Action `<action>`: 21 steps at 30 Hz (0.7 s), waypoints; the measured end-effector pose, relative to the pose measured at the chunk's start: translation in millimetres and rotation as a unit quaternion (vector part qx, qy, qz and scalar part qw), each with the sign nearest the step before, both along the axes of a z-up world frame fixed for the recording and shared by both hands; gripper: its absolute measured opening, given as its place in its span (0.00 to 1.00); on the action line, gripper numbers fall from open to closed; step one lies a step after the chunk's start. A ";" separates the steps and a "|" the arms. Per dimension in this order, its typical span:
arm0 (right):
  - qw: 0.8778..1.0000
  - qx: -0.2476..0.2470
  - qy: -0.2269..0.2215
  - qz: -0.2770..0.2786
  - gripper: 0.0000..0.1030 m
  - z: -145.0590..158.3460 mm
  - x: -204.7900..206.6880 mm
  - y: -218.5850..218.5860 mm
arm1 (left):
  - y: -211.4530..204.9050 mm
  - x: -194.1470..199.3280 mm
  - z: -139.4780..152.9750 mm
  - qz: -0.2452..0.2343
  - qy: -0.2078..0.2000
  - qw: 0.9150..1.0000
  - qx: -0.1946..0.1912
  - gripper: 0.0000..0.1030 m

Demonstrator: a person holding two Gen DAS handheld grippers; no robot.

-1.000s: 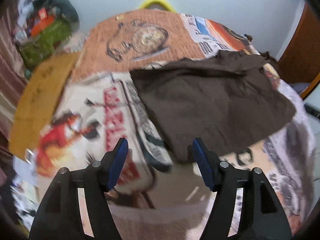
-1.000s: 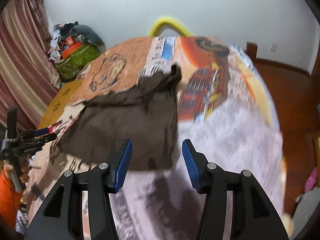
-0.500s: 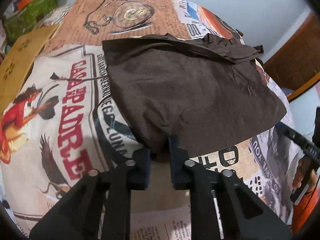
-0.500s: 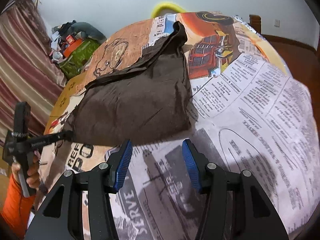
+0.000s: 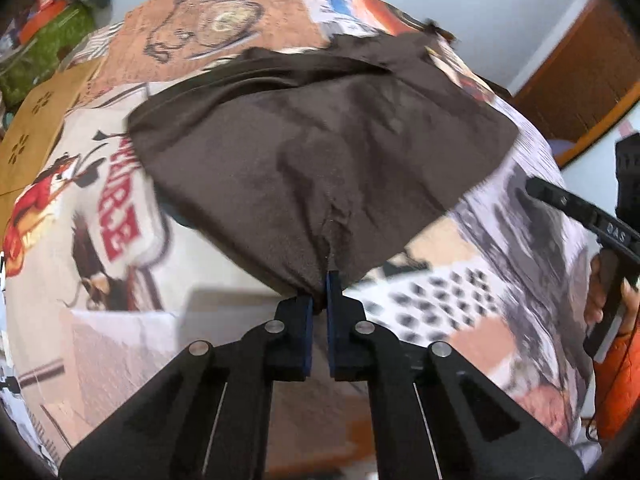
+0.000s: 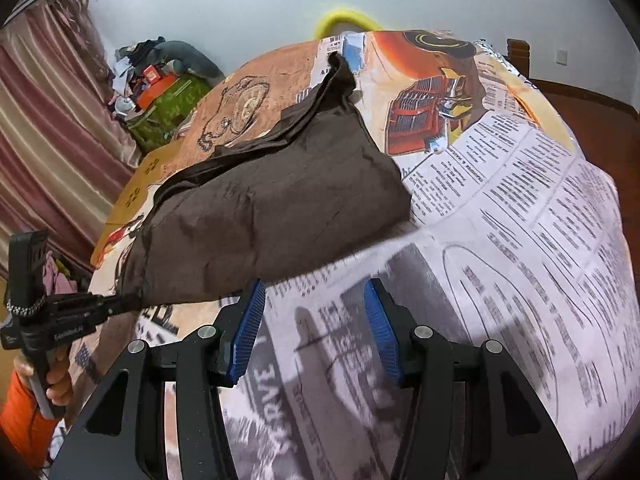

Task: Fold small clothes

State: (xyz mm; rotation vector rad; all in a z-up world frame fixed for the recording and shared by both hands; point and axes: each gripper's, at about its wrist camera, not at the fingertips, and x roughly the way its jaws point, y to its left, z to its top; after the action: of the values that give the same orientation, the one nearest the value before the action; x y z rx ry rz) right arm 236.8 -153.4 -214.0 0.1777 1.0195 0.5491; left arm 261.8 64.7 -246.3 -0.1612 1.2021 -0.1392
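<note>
A newspaper-print bedspread (image 6: 520, 208) is spread out; beyond its far-left corner a cluttered green box (image 6: 168, 112) is seen, beside striped curtains (image 6: 44, 128).

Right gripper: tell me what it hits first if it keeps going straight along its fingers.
Probably the printed bedspread, just beyond the open right gripper. The brown cloth lies slightly left of that line; depth is unclear.

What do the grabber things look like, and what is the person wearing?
Both grippers, left and right, are black, angular frames with silver round bolts. Their jaws are lined with ribbed blue pads. The handles carry small white lettering, too blurred to read. The person wears orange sleeves.
</note>
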 end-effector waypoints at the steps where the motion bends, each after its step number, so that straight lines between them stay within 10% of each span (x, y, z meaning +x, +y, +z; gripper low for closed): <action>1: 1.000 -0.001 -0.003 0.000 0.46 3.3 -3.9 -2.7 | -5.5 -2.2 1.8 -0.007 0.000 1.000 -0.001 0.04; 12: 0.999 -0.007 -0.031 -0.010 0.46 32.4 -28.9 -29.4 | -97.2 -11.0 23.5 -0.056 -0.004 0.998 0.017 0.04; 18: 0.999 -0.019 -0.044 -0.008 0.47 35.6 -35.4 -33.5 | -75.5 -19.8 41.0 -0.037 -0.024 0.999 0.025 0.17; 21: 0.999 -0.022 -0.041 -0.008 0.46 31.1 -32.7 -31.5 | -44.0 -15.1 51.3 -0.005 -0.051 0.997 0.050 0.40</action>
State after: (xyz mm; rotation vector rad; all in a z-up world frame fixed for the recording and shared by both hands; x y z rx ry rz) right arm 204.1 -184.9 -183.0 0.1236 0.9490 0.5148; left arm 246.7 20.7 -195.0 -0.0595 1.1059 -0.0948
